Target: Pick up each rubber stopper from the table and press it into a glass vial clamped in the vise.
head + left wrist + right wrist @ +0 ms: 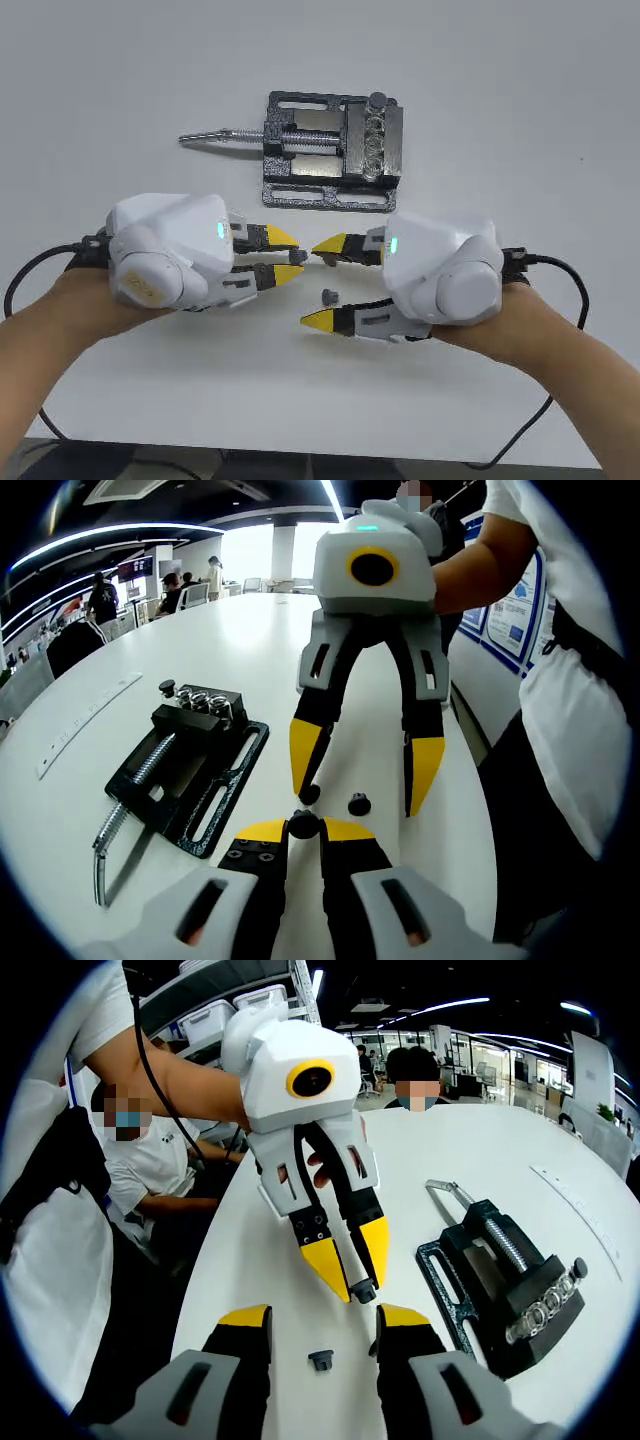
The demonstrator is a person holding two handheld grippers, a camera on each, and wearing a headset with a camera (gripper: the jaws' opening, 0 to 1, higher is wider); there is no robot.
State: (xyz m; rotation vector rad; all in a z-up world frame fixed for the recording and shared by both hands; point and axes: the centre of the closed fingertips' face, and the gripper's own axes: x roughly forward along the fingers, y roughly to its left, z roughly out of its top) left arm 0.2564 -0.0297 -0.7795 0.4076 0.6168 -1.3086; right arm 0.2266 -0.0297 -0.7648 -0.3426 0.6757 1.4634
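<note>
Two chunky white rounded shells here: left gripper [290, 255] at mid-left, right gripper [322, 283] at mid-right. Both have black jaws with pointy yellow tips and a small green light [220, 231] on the front. A black cable [20, 280] trails off each toward the frame edges. The person wears a white short-sleeved shirt [560, 710].

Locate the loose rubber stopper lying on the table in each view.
Head view: loose stopper below centre, between the right gripper's open jaws.
Left gripper view: stopper lower centre, just above this view's jaw tips.
Right gripper view: stopper bottom centre, between its own jaws.
Shared landmark: the black vise.
</note>
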